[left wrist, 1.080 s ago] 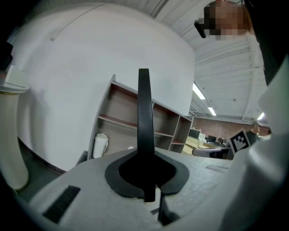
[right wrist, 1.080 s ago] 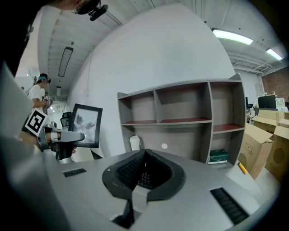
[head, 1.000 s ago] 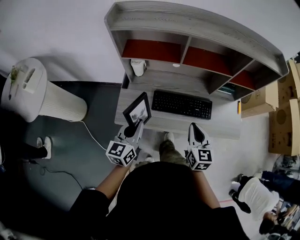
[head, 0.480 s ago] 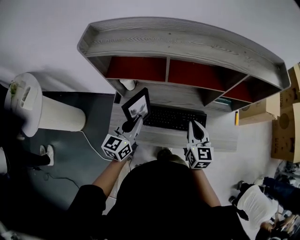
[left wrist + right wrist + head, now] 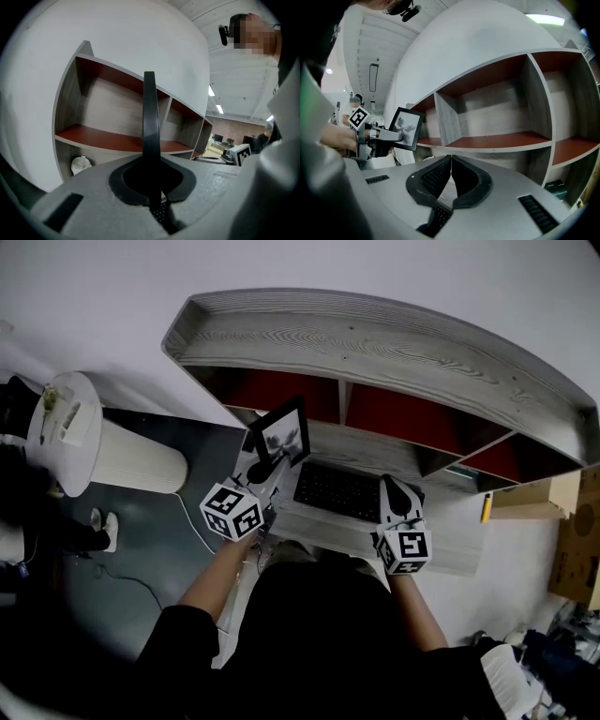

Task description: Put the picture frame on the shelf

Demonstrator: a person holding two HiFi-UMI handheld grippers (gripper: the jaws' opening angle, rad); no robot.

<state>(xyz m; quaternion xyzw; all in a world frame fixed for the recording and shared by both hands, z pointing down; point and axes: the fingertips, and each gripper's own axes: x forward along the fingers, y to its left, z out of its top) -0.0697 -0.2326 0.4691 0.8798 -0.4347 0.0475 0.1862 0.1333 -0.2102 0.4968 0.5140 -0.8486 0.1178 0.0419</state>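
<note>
The black picture frame [image 5: 281, 434] with a grey photo is held up in my left gripper [image 5: 265, 468], which is shut on its lower edge. It hangs in front of the left red-backed compartment of the grey wooden shelf [image 5: 375, 338]. In the left gripper view the frame [image 5: 150, 117] shows edge-on as a dark upright strip clamped in the left gripper [image 5: 151, 183], with the shelf's left compartment [image 5: 108, 110] behind it. My right gripper [image 5: 397, 501] hovers over the desk, shut and holding nothing. From the right gripper [image 5: 450, 174] view, the frame [image 5: 407, 128] is at the left, level with the lower shelf board [image 5: 497, 140].
A black keyboard [image 5: 339, 491] lies on the desk under the shelf. A white container [image 5: 80, 164] stands on the desk below the left compartment. A white cylinder [image 5: 103, 451] stands on the floor to the left. Cardboard boxes [image 5: 574, 540] are at the right.
My left gripper has lifted the frame from desk level up to the shelf's left compartment. The right gripper has stayed over the keyboard's right end.
</note>
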